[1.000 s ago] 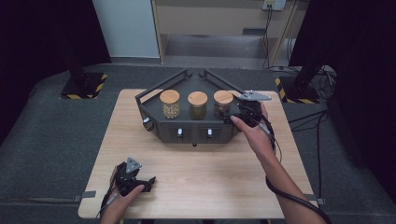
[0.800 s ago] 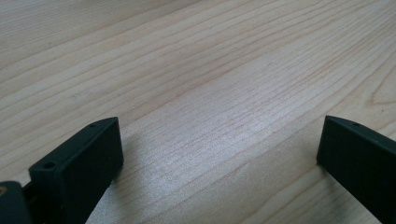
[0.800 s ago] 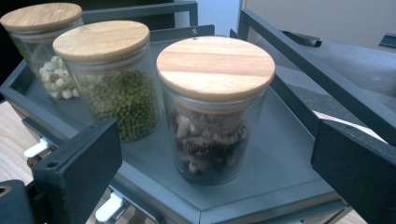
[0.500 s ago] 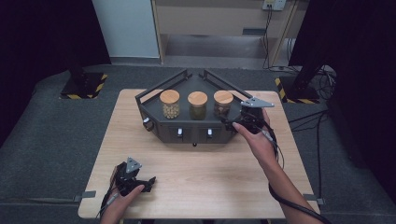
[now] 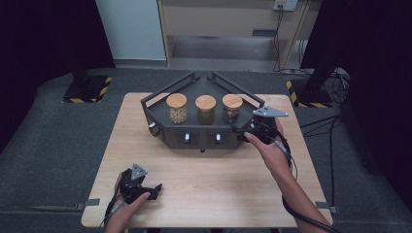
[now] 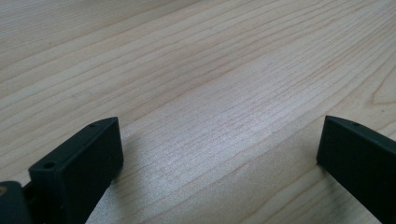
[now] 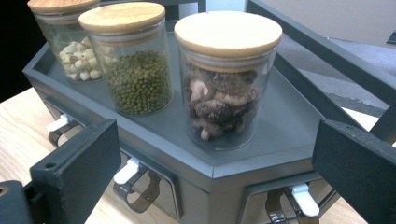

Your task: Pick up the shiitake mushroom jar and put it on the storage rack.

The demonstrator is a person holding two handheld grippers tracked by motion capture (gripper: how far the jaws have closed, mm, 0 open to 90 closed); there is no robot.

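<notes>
Wooden table carries everything. Right gripper, jaws wide, has drawn back from the stand since earlier; the mushroom jar stands upright just ahead. Left gripper rests wide open.

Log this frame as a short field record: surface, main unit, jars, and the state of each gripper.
surface: wooden table
unit: dark angular tray with front drawers
jars: three, wooden lids; white beans, green beans, dried mushrooms
right gripper: open, facing the mushroom jar, apart from it
left gripper: open, low over bare table near the front left corner
</notes>
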